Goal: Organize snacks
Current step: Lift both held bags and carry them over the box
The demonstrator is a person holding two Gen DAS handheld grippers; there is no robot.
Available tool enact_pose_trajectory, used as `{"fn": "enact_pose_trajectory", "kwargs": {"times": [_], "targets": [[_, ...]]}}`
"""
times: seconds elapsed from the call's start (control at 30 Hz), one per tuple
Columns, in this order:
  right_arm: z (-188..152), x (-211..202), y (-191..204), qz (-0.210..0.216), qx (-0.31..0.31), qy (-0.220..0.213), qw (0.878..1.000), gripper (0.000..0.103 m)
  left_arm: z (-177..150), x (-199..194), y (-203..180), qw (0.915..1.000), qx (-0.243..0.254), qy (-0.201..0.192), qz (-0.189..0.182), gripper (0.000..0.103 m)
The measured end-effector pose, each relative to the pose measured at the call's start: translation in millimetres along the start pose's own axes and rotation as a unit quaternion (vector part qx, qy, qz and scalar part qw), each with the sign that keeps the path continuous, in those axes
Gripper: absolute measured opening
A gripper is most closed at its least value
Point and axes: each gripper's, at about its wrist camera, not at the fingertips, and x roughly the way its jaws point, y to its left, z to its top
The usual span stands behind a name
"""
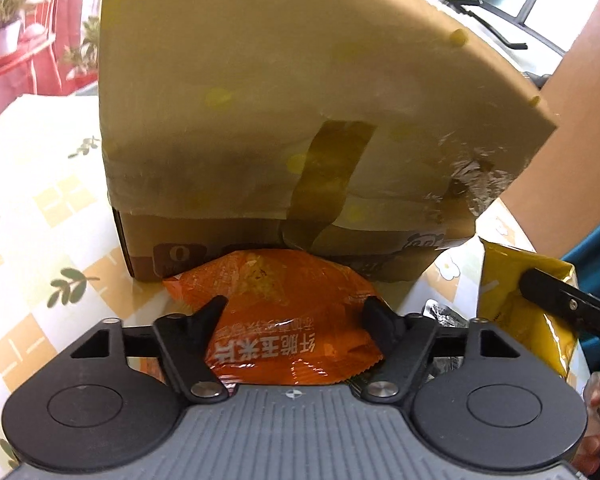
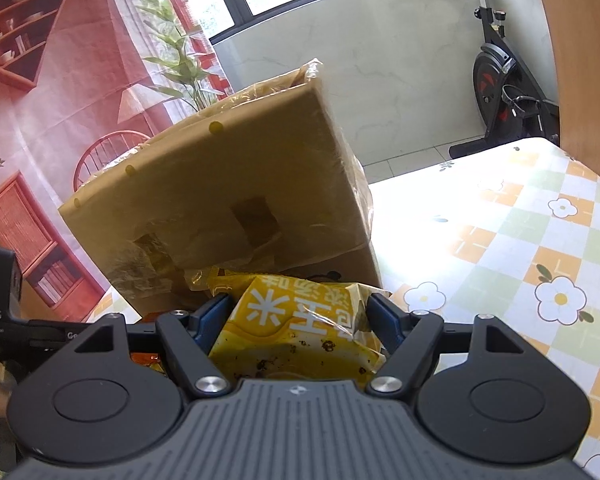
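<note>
gripping the orange crinkly snack packet with chinese lettering (image 1: pixel 288 320), the left gripper (image 1: pixel 296 312) has its 2 black fingers pressed against the packet's sides. the packet lies between them, its far end just in front of the lower edge of the brown cardboard box with taped flaps (image 1: pixel 260 128). to the right in the left wrist view, a yellow foil snack bag (image 1: pixel 512 280) hangs pinched by a black finger of the right gripper, with a small silver wrapper (image 1: pixel 440 314) lying near its lower left.

in the right wrist view, the right gripper (image 2: pixel 298 314) has its blue-padded fingers closed on the yellow bag (image 2: pixel 296 332), which fills the gap between them. a bit of the orange packet (image 2: pixel 144 358) shows at the left beside part of the left gripper's body.

beyond, the box (image 2: pixel 228 184) stands on the table with a flower-and-check cloth (image 2: pixel 500 240), one flap tilted toward the cameras. farther off are a red printed wall hanging (image 2: pixel 40 120) and a black exercise bike (image 2: pixel 500 80).
</note>
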Motion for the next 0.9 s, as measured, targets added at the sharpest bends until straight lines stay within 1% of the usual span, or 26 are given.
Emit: {"fn": "enact_pose_trajectory", "kwargs": {"times": [0.1,0.13,0.23,0.4,0.53,0.57,0.73,0.9], "targets": [[0.1,-0.8,-1.1,0.000,0.000,-0.002,1.000,0.076,-1.1,-6.6,-2.6,0.9999,0.012,-0.009,-0.001,0.059],[0.3,-1.1,0.1,0.000,0.000,-0.003,1.000,0.076,-1.1,-8.1,-3.7,0.9998,0.015,-0.011,-0.002,0.059],[0.5,-2.5,1.8,-0.001,-0.001,-0.006,1.000,0.076,-0.5,-13.7,-6.2,0.9995,0.026,-0.018,0.002,0.058],[-1.5,-5.5,3.1,0.000,-0.003,-0.010,1.000,0.076,0.8,-28.9,-7.2,0.9990,0.023,-0.037,-0.002,0.058],[-0.5,-9.9,5.0,0.000,-0.006,-0.015,1.000,0.076,1.2,-44.0,-15.7,0.9972,0.047,-0.057,0.002,0.058],[0.6,-10.9,4.9,-0.001,-0.005,-0.016,1.000,0.076,-1.4,-54.6,-10.0,0.9967,0.051,-0.063,0.004,0.058],[2.6,-17.1,7.1,-0.002,-0.005,-0.025,1.000,0.076,-0.6,-79.3,-11.0,0.9952,0.044,-0.087,0.006,0.058],[10.0,-31.3,14.7,0.007,-0.013,-0.041,0.999,0.076,-1.1,-110.7,-13.9,0.9907,0.051,-0.126,0.006,0.057]]}}
